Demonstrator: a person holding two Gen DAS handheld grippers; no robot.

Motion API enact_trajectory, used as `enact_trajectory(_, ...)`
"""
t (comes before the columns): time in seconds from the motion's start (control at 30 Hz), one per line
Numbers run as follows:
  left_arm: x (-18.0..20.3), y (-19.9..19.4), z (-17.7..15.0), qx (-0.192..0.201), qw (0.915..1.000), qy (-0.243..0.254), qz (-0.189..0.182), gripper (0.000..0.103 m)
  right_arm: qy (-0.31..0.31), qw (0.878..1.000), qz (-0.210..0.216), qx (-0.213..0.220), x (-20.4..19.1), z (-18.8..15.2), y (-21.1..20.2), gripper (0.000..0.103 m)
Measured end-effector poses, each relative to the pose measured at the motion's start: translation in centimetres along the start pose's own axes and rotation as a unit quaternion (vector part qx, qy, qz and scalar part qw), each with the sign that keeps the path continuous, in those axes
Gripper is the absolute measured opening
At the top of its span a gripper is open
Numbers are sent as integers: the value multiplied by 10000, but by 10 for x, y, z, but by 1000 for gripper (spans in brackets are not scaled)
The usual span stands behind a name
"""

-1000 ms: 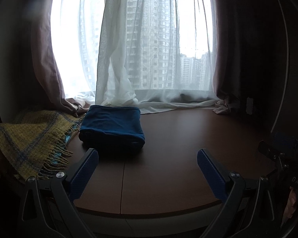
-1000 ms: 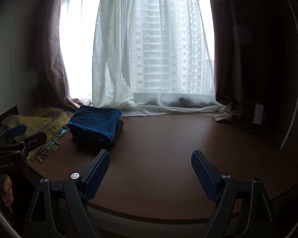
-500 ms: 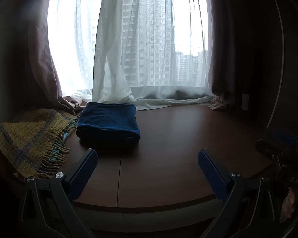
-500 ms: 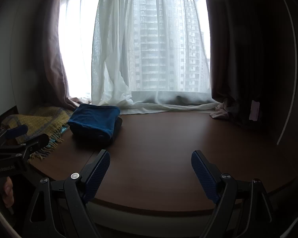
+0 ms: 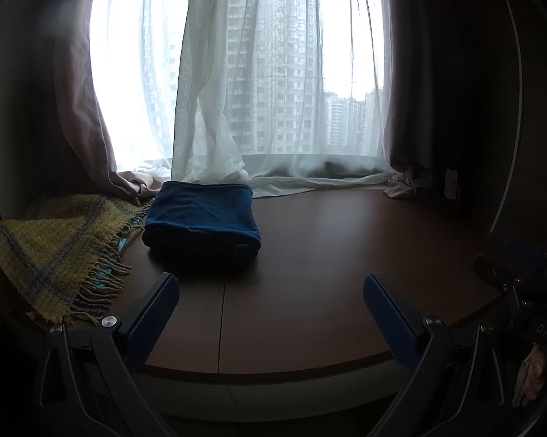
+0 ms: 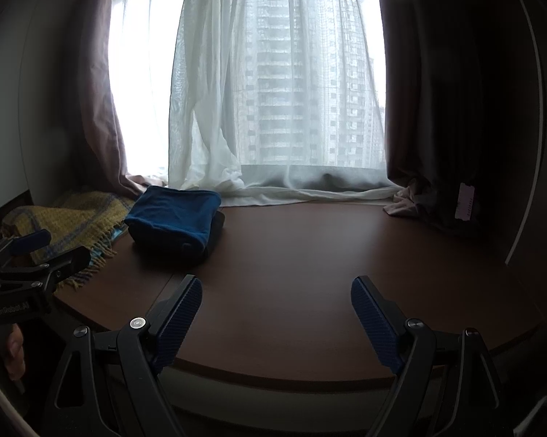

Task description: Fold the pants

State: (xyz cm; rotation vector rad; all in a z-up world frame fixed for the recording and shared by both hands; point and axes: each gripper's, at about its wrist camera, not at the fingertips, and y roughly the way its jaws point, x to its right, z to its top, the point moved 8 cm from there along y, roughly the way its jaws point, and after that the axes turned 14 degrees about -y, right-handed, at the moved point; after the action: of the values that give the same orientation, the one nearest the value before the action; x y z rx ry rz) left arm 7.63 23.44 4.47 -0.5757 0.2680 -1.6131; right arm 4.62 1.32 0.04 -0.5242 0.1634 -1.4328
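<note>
The blue pants (image 5: pixel 200 218) lie folded into a compact rectangle on the brown table (image 5: pixel 328 255), towards its left back. They also show in the right wrist view, the pants (image 6: pixel 173 218) left of centre. My left gripper (image 5: pixel 269 287) stands open near the table's front edge, well short of the pants, nothing between its fingers. My right gripper (image 6: pixel 275 291) is open too, over the front edge and to the right of the pants. Each gripper appears at the rim of the other's view, held by a hand.
A yellow plaid blanket (image 5: pixel 44 251) with fringe lies left of the pants, touching the table's left side. Sheer white curtains (image 5: pixel 215 138) pool along the window sill behind. Dark drapes (image 6: pixel 437 109) hang on the right, with a bunched hem on the table's back right.
Both grippers have drawn back slightly from the table, so more of its front edge shows. The folded pants have not moved. Both grippers stay open.
</note>
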Motion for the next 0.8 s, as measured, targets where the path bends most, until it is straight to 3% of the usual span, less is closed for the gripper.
enact_trajectory(0.8,1,-3,-3,-45,10000,48,46,103,11,10000,-27,1,-1,-4,-5,85)
